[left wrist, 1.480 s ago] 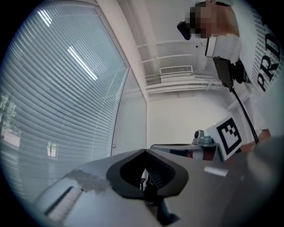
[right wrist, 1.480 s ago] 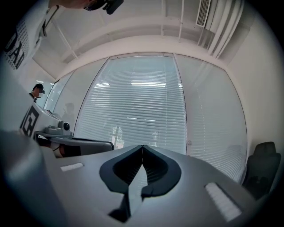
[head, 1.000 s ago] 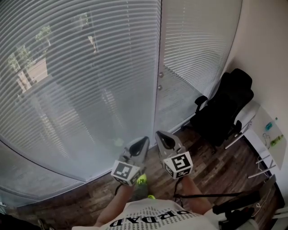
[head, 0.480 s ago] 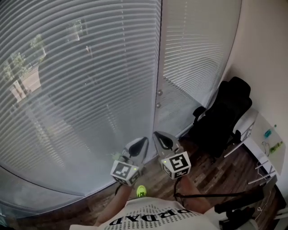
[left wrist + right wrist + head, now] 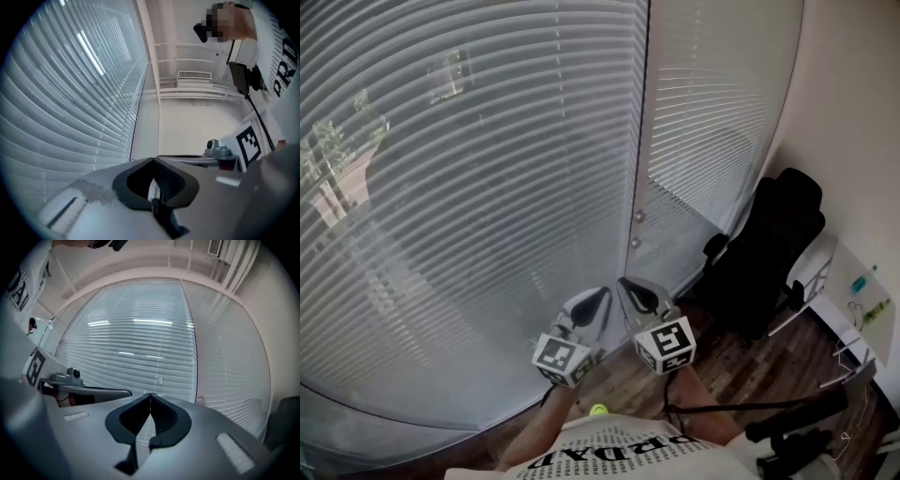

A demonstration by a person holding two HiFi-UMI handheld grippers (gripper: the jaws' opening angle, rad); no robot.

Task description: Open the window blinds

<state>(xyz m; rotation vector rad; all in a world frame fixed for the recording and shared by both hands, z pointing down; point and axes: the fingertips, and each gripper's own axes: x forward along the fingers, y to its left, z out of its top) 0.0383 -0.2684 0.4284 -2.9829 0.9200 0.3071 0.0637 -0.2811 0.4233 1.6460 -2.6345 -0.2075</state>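
The white horizontal-slat window blinds (image 5: 469, 187) are filling the upper left and centre of the head view. They are hanging down toward the dark wood-plank floor (image 5: 750, 366). A narrower blind panel (image 5: 712, 112) is hanging at upper right, past a pale vertical frame (image 5: 639, 159).

The left hand-held gripper (image 5: 602, 293) and the right hand-held gripper (image 5: 622, 281) are sitting side by side at lower centre. Both are pointing up-frame at the lower part of the blinds, near the slats but apart from them.

In the left gripper view, the left hand-held gripper (image 5: 153, 159) is showing its jaws pressed together on nothing, with the blinds (image 5: 70, 103) running along the left of the frame. In the right gripper view, the right hand-held gripper (image 5: 150, 394) is likewise pressed together and empty, with the blinds (image 5: 136, 343) spreading across the centre above it.

A black office chair (image 5: 773, 244) is standing at the right of the head view.
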